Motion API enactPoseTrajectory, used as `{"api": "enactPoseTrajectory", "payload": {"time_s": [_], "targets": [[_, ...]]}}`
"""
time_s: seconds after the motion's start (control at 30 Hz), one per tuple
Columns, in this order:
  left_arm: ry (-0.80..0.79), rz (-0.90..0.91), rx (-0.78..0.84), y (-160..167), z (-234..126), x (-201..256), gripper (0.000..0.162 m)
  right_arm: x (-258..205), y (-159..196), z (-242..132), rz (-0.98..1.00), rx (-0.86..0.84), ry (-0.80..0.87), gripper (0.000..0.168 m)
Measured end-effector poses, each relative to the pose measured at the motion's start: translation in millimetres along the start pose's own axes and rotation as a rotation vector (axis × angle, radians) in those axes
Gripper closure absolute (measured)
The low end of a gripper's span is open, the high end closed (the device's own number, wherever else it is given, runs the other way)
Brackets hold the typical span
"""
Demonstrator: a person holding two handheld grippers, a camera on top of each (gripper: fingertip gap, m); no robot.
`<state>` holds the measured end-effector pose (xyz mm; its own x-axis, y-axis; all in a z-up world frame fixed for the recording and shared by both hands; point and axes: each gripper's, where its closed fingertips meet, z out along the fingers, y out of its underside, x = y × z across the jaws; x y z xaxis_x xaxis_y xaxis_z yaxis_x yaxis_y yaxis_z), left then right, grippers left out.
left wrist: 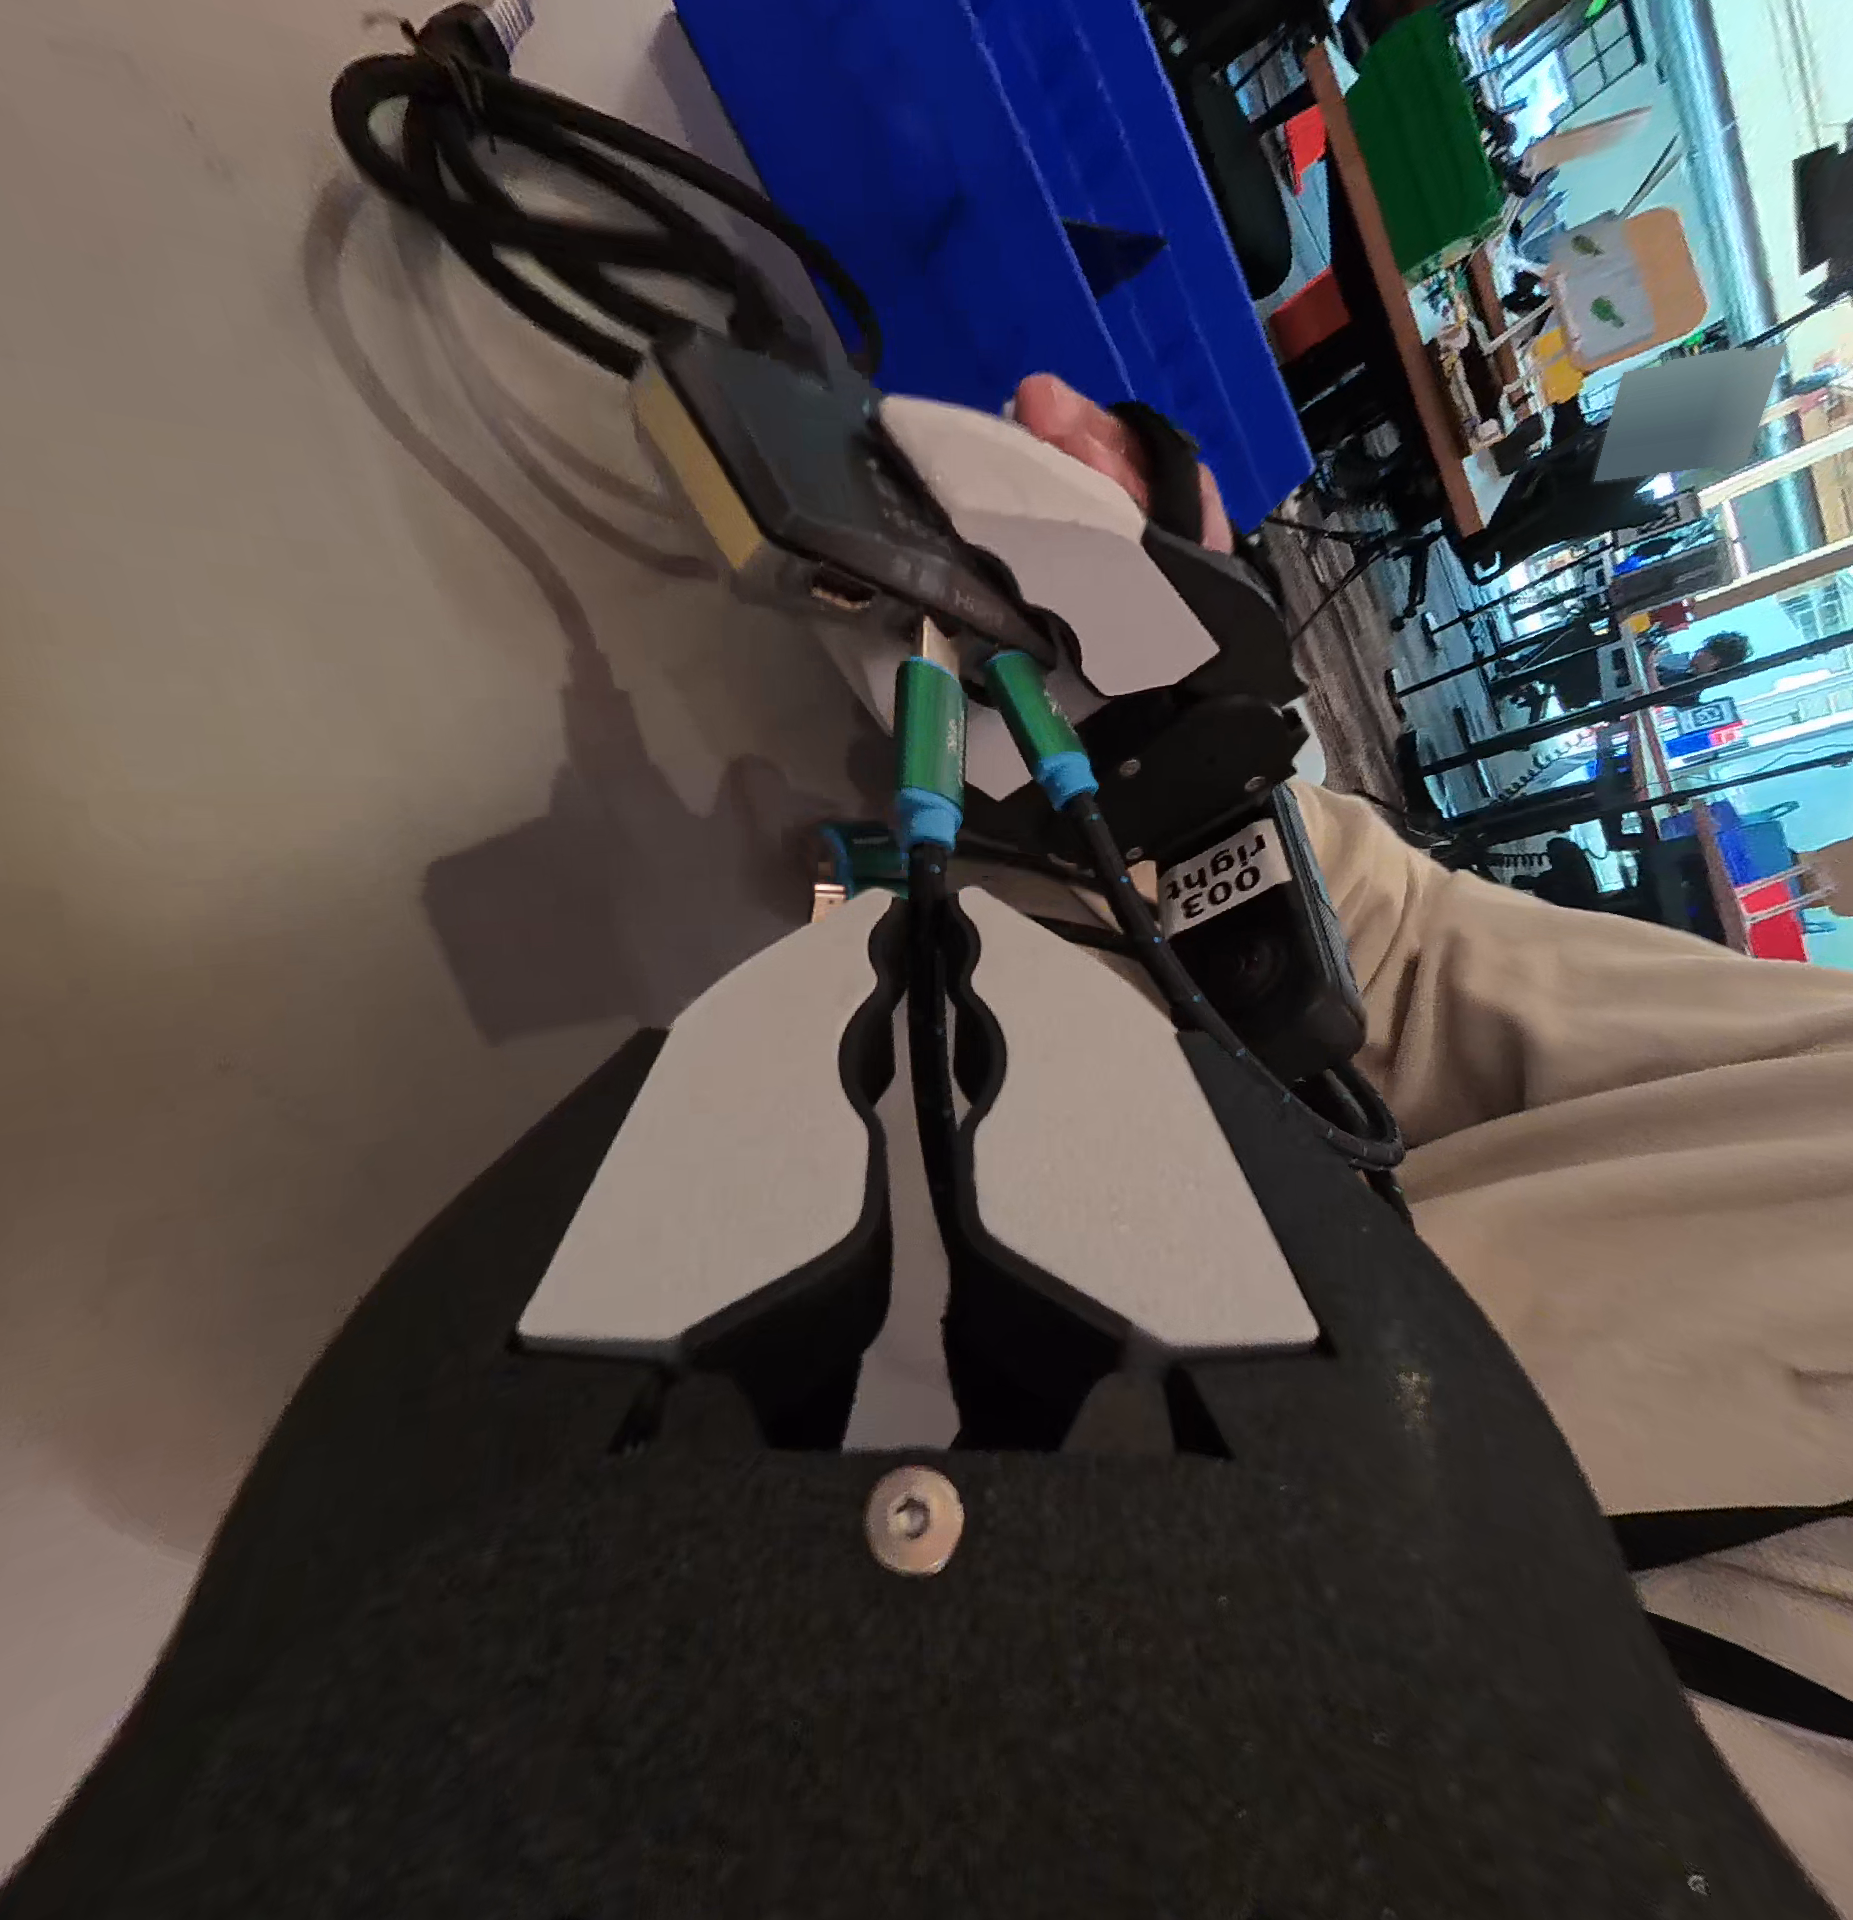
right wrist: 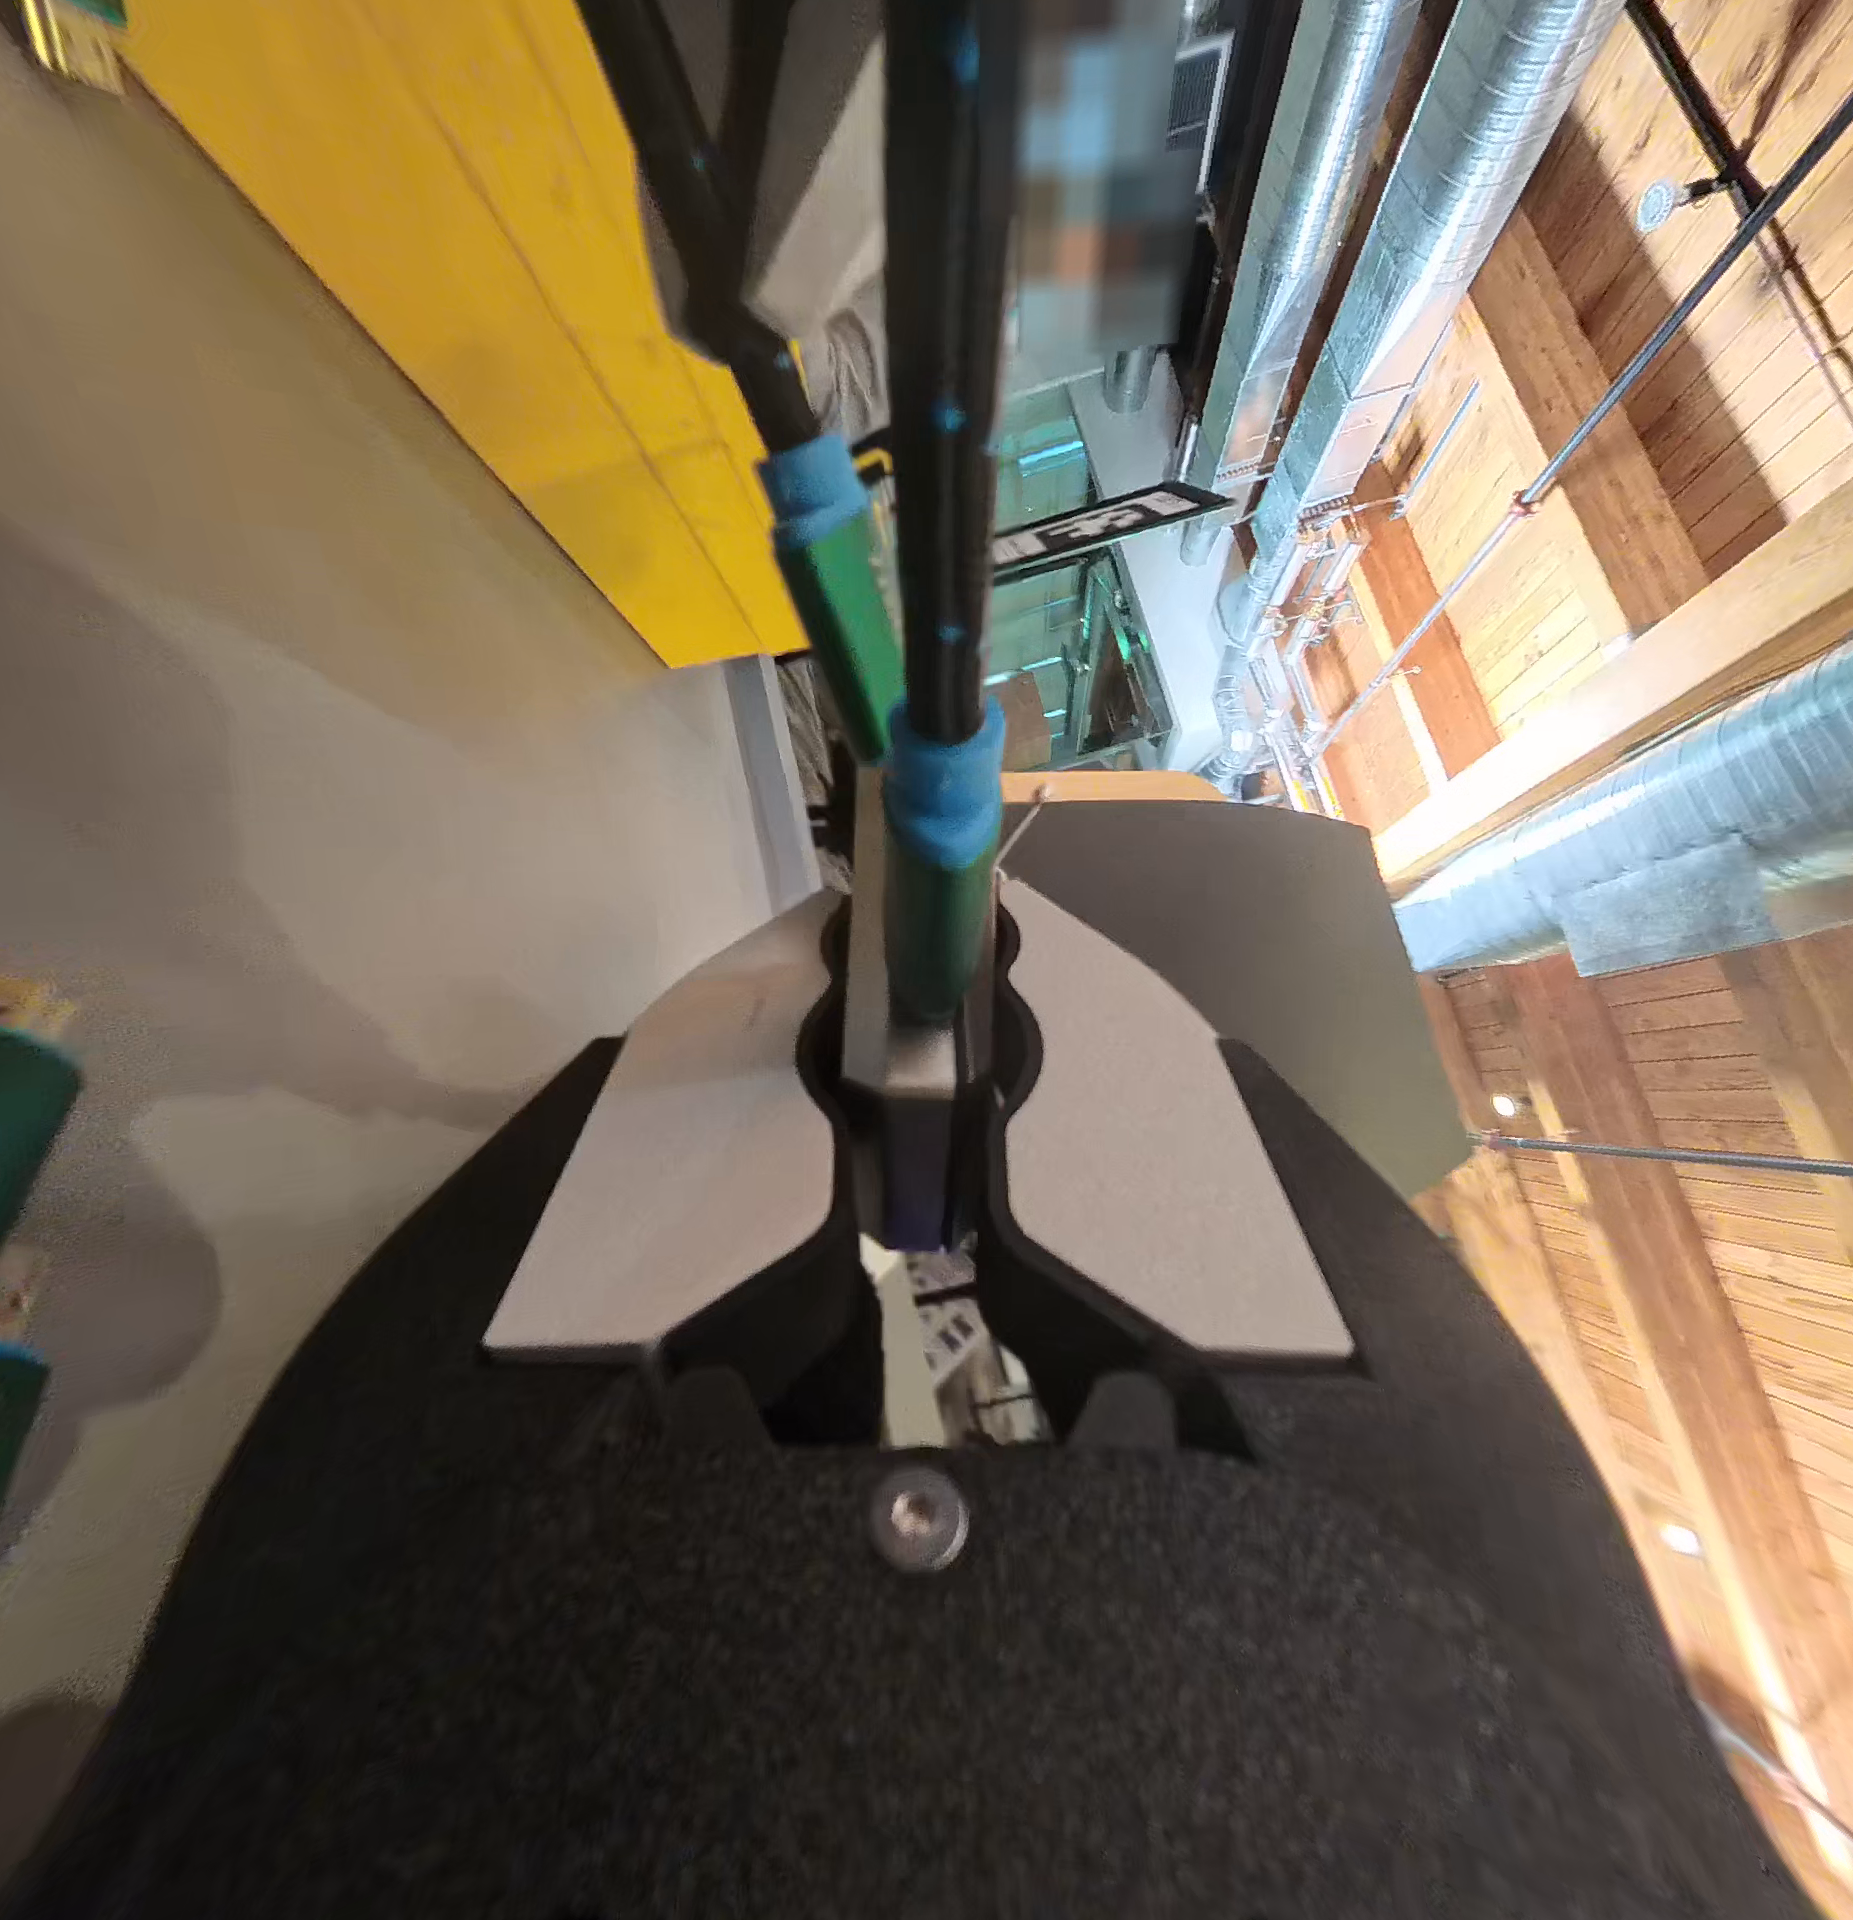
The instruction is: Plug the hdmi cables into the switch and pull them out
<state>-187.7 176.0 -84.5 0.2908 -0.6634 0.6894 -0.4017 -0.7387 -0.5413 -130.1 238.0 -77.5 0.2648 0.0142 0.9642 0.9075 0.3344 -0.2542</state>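
In the left wrist view my left gripper (left wrist: pixel 924 914) is shut on a black braided HDMI cable (left wrist: pixel 927 1039) just behind its green plug (left wrist: pixel 932 738). The plug's metal tip shows at the edge of the dark grey switch (left wrist: pixel 787 457). A second green plug (left wrist: pixel 1031 717) sits in the switch beside it. My right gripper (left wrist: pixel 901 551) holds the switch above the table. In the right wrist view my right gripper (right wrist: pixel 922 925) is shut on the switch (right wrist: pixel 896 1060), with one green plug (right wrist: pixel 937 935) in it and the other (right wrist: pixel 839 623) beside it.
A coiled black cable (left wrist: pixel 506 177) hangs from the switch's far end over the white table (left wrist: pixel 174 727). A blue bin (left wrist: pixel 1005 208) stands behind it, and a teal plug (left wrist: pixel 854 847) lies below. A yellow bin (right wrist: pixel 434 260) and a beige sleeve (left wrist: pixel 1576 1091) are close.
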Motion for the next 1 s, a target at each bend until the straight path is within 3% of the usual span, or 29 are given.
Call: {"api": "enactPoseTrajectory", "payload": {"time_s": [0.77, 0.83, 1.0], "targets": [[0.174, -0.268, 0.084, 7.1, 11.4, -11.2, 0.156, -8.8, 2.5, 4.9, -0.091, -0.037, 0.002, 0.146], [0.122, -0.210, 0.076, 10.5, 14.9, -15.4, 0.156, -11.9, 4.8, 6.3, -0.088, -0.047, -0.012, 0.146], [-0.231, 0.143, -0.106, 44.0, 20.4, -54.1, 0.157, -10.2, 15.2, 8.0, -0.063, -0.072, -0.021, 0.146]]}}
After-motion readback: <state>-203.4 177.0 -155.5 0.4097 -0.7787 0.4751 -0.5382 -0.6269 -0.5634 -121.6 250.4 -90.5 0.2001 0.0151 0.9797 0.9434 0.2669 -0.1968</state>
